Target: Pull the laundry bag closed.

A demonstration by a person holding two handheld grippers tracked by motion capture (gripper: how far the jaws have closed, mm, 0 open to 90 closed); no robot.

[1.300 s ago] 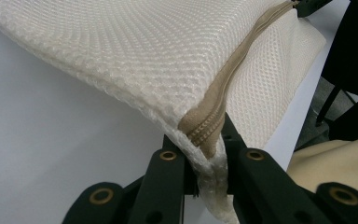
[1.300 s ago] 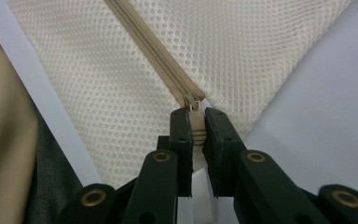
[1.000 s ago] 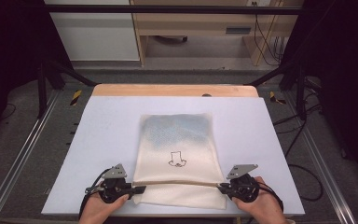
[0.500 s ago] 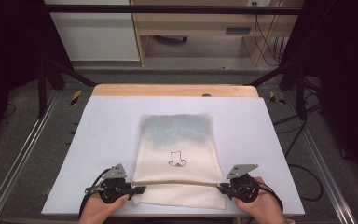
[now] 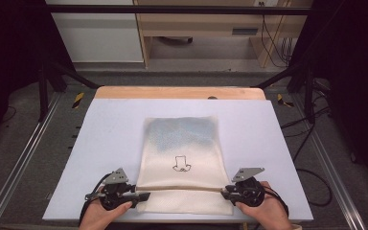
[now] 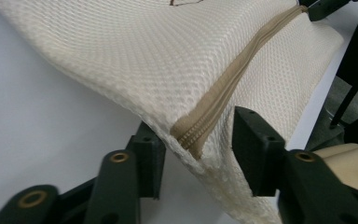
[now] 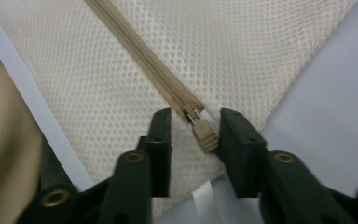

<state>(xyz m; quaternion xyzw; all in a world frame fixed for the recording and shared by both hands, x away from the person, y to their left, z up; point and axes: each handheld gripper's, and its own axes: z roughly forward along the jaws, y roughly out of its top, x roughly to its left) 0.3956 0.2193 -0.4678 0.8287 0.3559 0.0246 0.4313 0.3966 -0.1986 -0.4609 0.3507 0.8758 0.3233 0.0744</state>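
Note:
A cream mesh bag (image 5: 182, 143) with a small black drawing lies flat on the pale table (image 5: 100, 143). A tan zipper (image 5: 182, 189) runs across its near end. My left gripper (image 5: 143, 196) sits at the zipper's left end. In the left gripper view the jaws (image 6: 198, 130) have just been opening and stand apart, with the bag's corner and zipper end (image 6: 191, 137) between them, unpressed. My right gripper (image 5: 224, 191) is at the right end. Its jaws (image 7: 196, 119) have also just been opening, and the zipper pull (image 7: 205, 135) lies loose between them.
A wooden strip (image 5: 179, 92) borders the table's far edge. Metal rails (image 5: 24, 158) run along both sides, and cables (image 5: 311, 177) lie on the floor at the right. A white label (image 7: 203, 203) sticks out under the bag's corner.

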